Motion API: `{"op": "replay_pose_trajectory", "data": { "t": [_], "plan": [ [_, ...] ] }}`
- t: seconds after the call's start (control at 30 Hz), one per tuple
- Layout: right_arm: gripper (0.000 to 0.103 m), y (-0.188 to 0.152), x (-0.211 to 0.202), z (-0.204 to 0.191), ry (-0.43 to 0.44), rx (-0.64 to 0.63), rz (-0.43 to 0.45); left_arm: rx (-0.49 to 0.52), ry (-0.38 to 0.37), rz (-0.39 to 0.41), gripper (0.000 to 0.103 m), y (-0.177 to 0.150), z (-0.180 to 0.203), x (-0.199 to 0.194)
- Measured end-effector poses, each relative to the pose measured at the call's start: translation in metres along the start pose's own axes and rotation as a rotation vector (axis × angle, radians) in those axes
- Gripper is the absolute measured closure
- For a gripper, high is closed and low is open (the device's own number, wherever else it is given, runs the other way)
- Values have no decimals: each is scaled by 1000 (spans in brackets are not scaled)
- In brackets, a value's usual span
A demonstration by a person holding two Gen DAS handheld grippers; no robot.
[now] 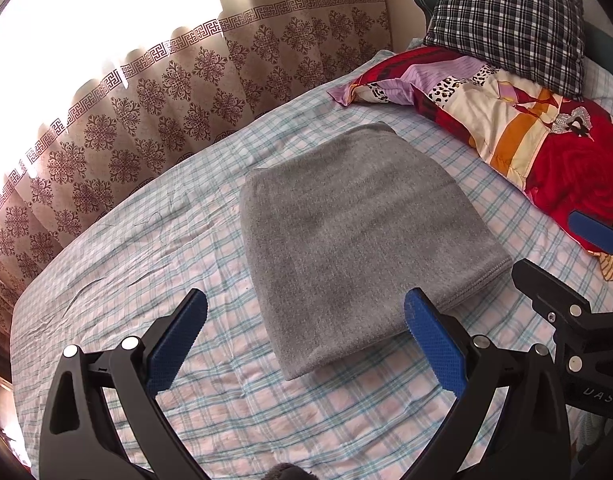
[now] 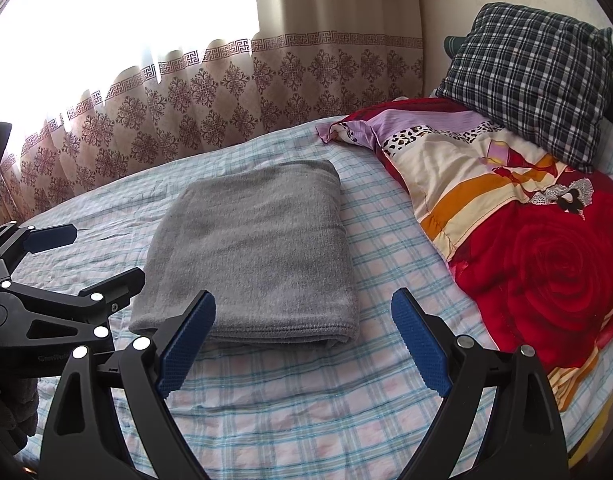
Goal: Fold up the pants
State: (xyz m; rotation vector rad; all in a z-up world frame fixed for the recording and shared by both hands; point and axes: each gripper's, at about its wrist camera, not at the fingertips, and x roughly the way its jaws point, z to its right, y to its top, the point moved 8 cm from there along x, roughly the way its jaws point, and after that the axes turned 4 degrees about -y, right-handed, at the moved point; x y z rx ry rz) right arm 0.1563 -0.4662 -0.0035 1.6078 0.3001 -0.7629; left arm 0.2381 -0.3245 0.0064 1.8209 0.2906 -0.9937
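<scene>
On the checked bed sheet point(image 2: 306, 400), folded grey pants point(image 2: 258, 248) lie centred, a rose-print quilt point(image 2: 538, 264) at three o'clock. Left hand-held gripper point(image 1: 306, 328) and right hand-held gripper point(image 2: 304, 328) both gape empty. The right view alone shows partial lettering "Can" on the left tool.

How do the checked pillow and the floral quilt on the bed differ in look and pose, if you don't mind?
The checked pillow is dark plaid; the floral quilt is red, cream and orange. The pillow stands propped at the head; the quilt lies low, bunched. The pillow rests partly on the quilt. Both sit right of the folded grey pants.
</scene>
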Motion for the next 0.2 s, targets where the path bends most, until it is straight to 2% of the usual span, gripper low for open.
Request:
{"op": "replay_pose_trajectory", "data": {
  "t": [0.2],
  "plan": [
    [14,-8,16,15,-23,34,-44,-82,4,-81,3,-18,-22,28]
  ]
}}
